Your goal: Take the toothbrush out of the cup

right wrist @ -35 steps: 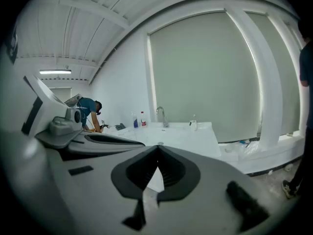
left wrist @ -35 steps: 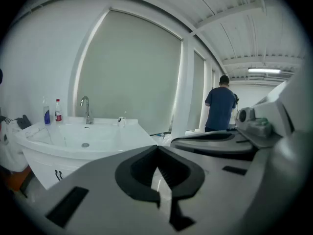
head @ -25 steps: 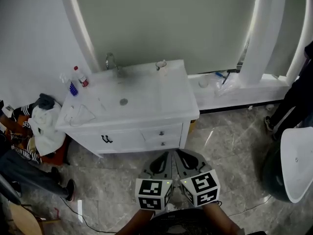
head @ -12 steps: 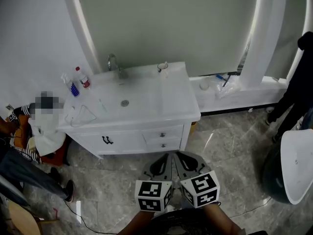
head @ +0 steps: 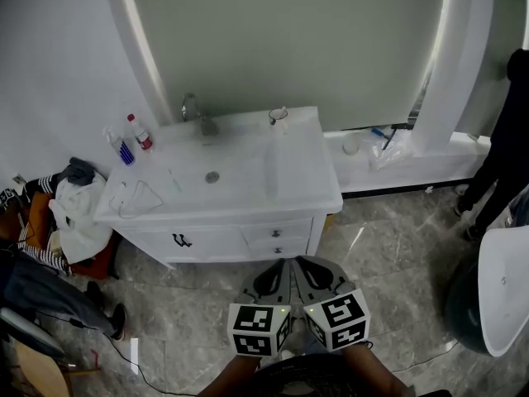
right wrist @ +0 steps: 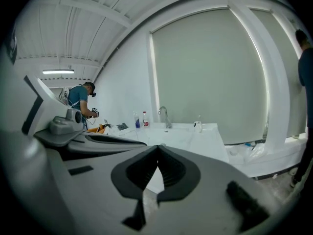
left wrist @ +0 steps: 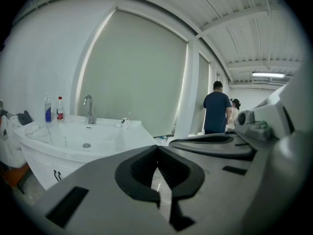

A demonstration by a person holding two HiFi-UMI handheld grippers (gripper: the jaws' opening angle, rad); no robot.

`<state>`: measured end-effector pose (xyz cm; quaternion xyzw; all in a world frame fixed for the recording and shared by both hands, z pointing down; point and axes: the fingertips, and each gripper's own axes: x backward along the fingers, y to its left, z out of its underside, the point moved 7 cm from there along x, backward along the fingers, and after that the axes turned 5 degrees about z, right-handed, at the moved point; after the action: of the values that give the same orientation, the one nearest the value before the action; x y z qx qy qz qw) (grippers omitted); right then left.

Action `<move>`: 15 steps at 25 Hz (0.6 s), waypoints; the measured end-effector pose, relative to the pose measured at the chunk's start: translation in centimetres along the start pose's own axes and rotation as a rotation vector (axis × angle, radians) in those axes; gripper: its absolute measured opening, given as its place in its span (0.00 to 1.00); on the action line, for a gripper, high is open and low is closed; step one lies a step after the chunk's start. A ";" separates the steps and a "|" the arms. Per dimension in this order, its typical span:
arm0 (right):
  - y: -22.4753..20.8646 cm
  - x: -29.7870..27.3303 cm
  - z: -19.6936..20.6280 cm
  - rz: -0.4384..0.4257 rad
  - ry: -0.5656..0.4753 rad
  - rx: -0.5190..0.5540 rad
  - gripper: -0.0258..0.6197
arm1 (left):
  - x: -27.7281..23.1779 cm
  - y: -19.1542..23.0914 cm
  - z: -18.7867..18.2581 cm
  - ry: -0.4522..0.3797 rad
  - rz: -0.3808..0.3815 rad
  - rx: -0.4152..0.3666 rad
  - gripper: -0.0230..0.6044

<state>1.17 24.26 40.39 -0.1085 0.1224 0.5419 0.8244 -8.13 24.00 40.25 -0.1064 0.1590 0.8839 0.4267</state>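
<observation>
**Head view:** the left gripper (head: 283, 265) and right gripper (head: 302, 263) are hovering side by side over the floor (head: 388, 246), on the near side of the surface (head: 240, 172). The cup (head: 278, 117) is standing at its far right edge, well apart from both.

**Left gripper view:** the jaws are pressing together, holding nothing.

**Right gripper view:** the jaws are likewise meeting, empty. The toothbrush (right wrist: 199, 117) is sticking up from the cup, far ahead.
</observation>
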 end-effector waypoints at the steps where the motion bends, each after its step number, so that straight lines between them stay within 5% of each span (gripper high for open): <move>1: -0.4 -0.3 -0.1 -0.001 -0.002 -0.003 0.06 | -0.4 0.1 -0.2 0.000 -0.001 -0.002 0.05; 15: -6.8 -5.4 -1.7 -0.031 0.004 -0.036 0.06 | -8.0 1.4 -2.4 0.034 -0.032 -0.001 0.05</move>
<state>5.20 16.39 40.87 -0.1265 0.1127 0.5309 0.8303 -4.21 16.49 40.86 -0.1242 0.1642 0.8752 0.4377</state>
